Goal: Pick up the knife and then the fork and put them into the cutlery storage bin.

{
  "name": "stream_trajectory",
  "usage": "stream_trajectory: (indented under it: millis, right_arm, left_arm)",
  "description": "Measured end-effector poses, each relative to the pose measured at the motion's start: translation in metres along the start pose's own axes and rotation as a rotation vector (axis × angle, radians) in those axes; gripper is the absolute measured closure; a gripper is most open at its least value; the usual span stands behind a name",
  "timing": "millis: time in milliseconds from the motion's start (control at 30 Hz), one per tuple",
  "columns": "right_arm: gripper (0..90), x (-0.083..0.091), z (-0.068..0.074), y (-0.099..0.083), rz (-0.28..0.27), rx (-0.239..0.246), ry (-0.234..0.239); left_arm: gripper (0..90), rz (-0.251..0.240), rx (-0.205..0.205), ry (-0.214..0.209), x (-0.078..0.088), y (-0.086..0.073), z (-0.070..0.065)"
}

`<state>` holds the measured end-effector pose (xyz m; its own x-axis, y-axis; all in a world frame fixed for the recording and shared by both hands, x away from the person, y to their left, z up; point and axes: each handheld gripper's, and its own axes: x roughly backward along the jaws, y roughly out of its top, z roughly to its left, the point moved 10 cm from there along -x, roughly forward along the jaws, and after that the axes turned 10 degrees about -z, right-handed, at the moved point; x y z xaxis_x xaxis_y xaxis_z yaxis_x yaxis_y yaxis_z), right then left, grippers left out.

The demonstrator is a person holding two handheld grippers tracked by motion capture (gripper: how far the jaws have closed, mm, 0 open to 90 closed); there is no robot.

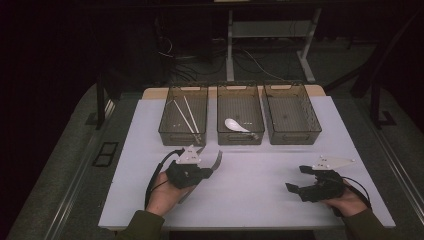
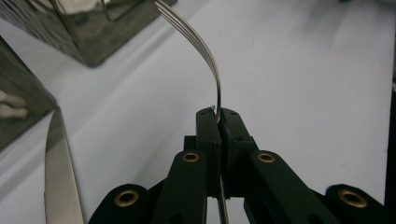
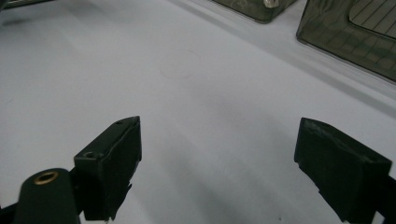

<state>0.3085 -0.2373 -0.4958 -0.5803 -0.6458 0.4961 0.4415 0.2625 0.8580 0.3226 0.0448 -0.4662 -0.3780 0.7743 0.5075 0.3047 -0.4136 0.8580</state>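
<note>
My left gripper is shut on the handle of a metal fork. The fork is lifted off the white table, and its tines curve up toward the bins. A table knife lies flat on the table just beside this gripper. At the front right, my right gripper rests low over the table. Its jaws are open wide with nothing between them.
Three dark see-through bins stand in a row at the back of the table. The left bin holds white chopsticks, the middle bin a white spoon, and the right bin shows nothing inside.
</note>
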Motion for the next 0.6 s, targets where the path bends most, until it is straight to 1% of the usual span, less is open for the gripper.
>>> stream_trajectory:
  millis: [67, 167, 233, 300, 400, 433, 600]
  right_arm:
    - [14.8, 0.000, 0.000, 0.000, 0.001, -0.002, 0.001]
    - [14.8, 0.000, 0.000, 0.000, 0.002, -0.002, 0.003]
    - [14.8, 0.000, 0.000, 0.000, 0.002, -0.002, 0.003]
    - [14.8, 0.000, 0.000, 0.000, 0.001, -0.001, 0.004]
    - [14.8, 0.000, 0.000, 0.000, 0.002, -0.003, 0.004]
    - [14.8, 0.000, 0.000, 0.000, 0.002, -0.002, 0.003]
    - [14.8, 0.000, 0.002, 0.001, -0.002, -0.001, 0.009]
  left_arm:
    - [87.2, -0.019, 0.014, -0.006, 0.000, 0.006, 0.001]
    - [87.1, -0.040, 0.017, -0.009, -0.003, 0.015, 0.003]
    - [87.1, -0.055, 0.021, -0.018, -0.006, 0.020, 0.003]
    - [87.0, -0.054, 0.016, -0.024, -0.009, 0.025, 0.003]
    - [87.0, -0.067, 0.013, -0.036, -0.015, 0.033, 0.004]
    - [87.0, -0.070, 0.006, -0.038, -0.017, 0.035, 0.005]
    - [87.0, -0.103, 0.010, -0.048, -0.022, 0.048, 0.004]
